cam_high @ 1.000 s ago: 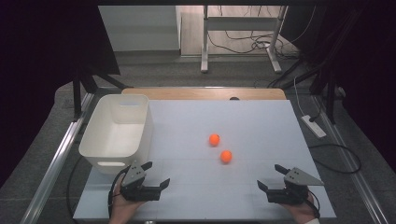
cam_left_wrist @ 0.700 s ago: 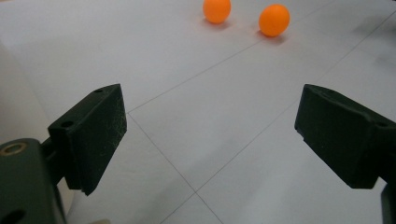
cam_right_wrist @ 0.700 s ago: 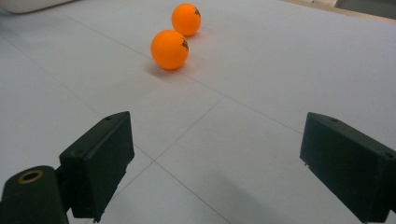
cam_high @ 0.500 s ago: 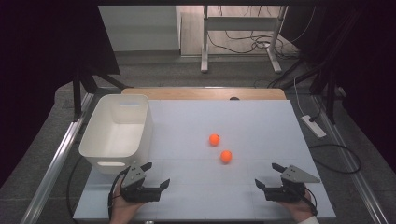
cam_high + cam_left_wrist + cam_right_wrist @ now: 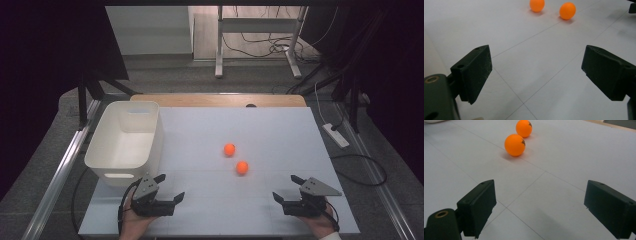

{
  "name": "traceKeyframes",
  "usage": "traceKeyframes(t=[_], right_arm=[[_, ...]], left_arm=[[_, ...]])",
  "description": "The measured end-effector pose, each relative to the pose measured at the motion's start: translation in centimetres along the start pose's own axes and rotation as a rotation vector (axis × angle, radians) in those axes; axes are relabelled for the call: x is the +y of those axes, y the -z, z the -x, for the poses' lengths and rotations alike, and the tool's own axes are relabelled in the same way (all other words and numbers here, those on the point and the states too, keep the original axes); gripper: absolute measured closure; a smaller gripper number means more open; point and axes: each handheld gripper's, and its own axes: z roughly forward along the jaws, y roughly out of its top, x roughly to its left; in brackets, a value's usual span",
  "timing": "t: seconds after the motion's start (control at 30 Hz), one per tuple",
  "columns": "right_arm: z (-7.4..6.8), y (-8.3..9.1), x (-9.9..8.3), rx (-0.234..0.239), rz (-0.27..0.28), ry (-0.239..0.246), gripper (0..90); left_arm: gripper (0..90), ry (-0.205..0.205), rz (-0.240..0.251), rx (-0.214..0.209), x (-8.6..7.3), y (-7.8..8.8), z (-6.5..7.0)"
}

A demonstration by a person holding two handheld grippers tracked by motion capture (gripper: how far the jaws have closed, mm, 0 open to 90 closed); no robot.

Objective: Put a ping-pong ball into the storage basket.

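Right of the bin (image 5: 125,145), two balls (image 5: 229,149) (image 5: 242,167) lie near each other on bare table (image 5: 280,130). Left gripper (image 5: 170,189) and right gripper (image 5: 286,188) rest nearer the person, wide open, empty, path unobstructed.

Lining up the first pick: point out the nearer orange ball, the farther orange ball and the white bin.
Nearer orange ball (image 5: 242,167), high view, centre of the ball.
Farther orange ball (image 5: 229,149), high view, centre of the ball.
White bin (image 5: 154,142), high view, right-hand wall.

You're looking at two orange balls (image 5: 229,149) (image 5: 242,167), dark-marked, on a white tabletop (image 5: 280,135); white bin (image 5: 125,142) sitting alongside.
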Motion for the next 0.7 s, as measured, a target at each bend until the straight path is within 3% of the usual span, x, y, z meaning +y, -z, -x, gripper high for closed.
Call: traceKeyframes(t=[0.27, 0.7], right_arm=[[0.1, 0.0, -0.1, 0.002, -0.006, -0.002, 10.1], [-0.4, -0.4, 0.2, 0.021, -0.004, -0.002, 10.1]], left_arm=[[10.5, 0.009, -0.004, 0.0, 0.6, -0.4, 0.0], [10.8, -0.016, -0.013, -0.025, 2.4, -0.9, 0.8]])
